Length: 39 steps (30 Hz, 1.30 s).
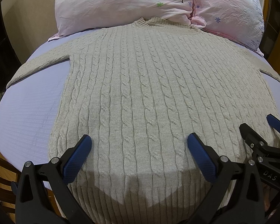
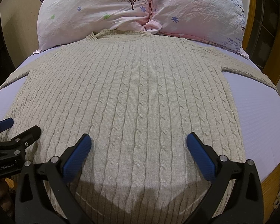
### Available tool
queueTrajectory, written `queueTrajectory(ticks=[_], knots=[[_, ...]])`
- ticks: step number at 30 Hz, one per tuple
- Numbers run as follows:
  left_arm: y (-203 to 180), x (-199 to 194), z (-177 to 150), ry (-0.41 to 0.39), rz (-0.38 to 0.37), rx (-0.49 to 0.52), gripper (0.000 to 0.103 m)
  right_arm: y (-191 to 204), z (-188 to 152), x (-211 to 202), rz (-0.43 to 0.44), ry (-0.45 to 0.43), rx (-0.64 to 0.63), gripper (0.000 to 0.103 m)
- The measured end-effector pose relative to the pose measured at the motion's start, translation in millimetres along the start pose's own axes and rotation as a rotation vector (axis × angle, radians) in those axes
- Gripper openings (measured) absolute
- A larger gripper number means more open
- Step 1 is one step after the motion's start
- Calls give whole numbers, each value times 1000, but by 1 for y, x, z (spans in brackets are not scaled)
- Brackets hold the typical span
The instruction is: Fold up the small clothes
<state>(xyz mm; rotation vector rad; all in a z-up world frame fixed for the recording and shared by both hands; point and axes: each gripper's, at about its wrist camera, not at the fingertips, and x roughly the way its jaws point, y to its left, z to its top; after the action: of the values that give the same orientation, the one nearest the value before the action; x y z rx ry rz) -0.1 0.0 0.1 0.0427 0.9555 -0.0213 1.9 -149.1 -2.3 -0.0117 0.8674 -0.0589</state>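
Observation:
A beige cable-knit sweater (image 1: pixel 140 85) lies flat and spread out on the bed, collar at the far end, sleeves out to both sides; it also fills the right wrist view (image 2: pixel 132 97). My left gripper (image 1: pixel 139 145) is open and empty, hovering over the lower left part of the sweater near the ribbed hem. My right gripper (image 2: pixel 139 144) is open and empty over the lower right part. The right gripper shows in the left wrist view (image 1: pixel 259 127), and the left gripper shows in the right wrist view (image 2: pixel 18 127). Both sit side by side above the hem.
The bed has a lavender sheet (image 1: pixel 33 108) that also shows in the right wrist view (image 2: pixel 261 115). Two pink flowered pillows (image 1: pixel 121 5) (image 2: pixel 196 9) rest against the sweater's collar. A wooden bed frame (image 2: pixel 270 184) edges the mattress, with dark furniture beyond on the left.

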Motion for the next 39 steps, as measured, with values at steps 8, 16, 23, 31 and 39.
queueTrajectory(ticks=[8, 16, 23, 31, 39], knots=[[0, 0, 0, -1, 0, 0, 102, 0, 0, 0, 0, 0, 0, 101], [0, 0, 0, -1, 0, 0, 102, 0, 0, 0, 0, -1, 0, 101], [0, 0, 0, -2, 0, 0, 102, 0, 0, -1, 0, -1, 0, 101], [0, 0, 0, -3, 0, 0, 102, 0, 0, -1, 0, -2, 0, 101], [0, 0, 0, -4, 0, 0, 102, 2, 1, -3, 0, -2, -1, 101]])
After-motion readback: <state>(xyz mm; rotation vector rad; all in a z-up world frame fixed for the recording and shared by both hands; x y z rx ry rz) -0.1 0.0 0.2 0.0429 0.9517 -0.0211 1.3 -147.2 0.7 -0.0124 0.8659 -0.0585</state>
